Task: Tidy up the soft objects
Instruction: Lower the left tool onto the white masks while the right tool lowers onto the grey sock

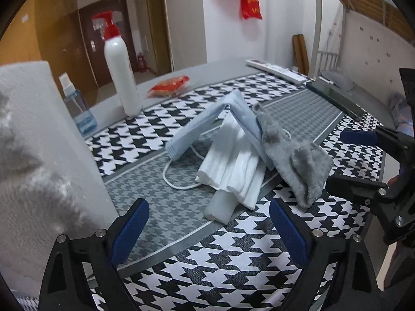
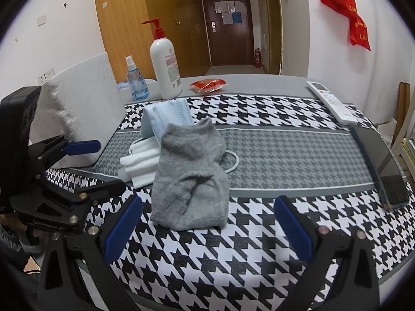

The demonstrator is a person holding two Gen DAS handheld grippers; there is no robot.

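A: Where are the soft things found?

B: A small heap is seen at the middle of the bench (image 2: 259, 85), on the houndstooth cloth (image 2: 233, 246). A grey sock (image 2: 190, 181) is laid on the near side of the heap, draped over a pale blue face mask (image 2: 168, 115) and a folded white cloth (image 2: 141, 165). The mask's white ear loop (image 1: 179, 178) is spread flat on the grey band of the cloth.

A: And the left tongs (image 1: 208, 229)?

B: They are held released, jaws wide apart, nothing between the blue pads; the heap lies just beyond them. A white foam block (image 1: 39, 142) stands close at their left.

A: The right tongs (image 2: 207, 226)?

B: Also released, jaws spread, with the near end of the sock lying ahead of the gap, untouched by either pad.

A: What else is carried by the bench?

B: At the far left a white pump bottle (image 2: 166, 67) with a red top is stood beside a small blue spray bottle (image 2: 136, 84). A red packet (image 2: 208, 85) is seen far centre. A white remote (image 2: 332, 102) and a dark phone (image 2: 384, 165) are laid along the right edge. A red bag (image 2: 345, 7) is hung on the wall behind.
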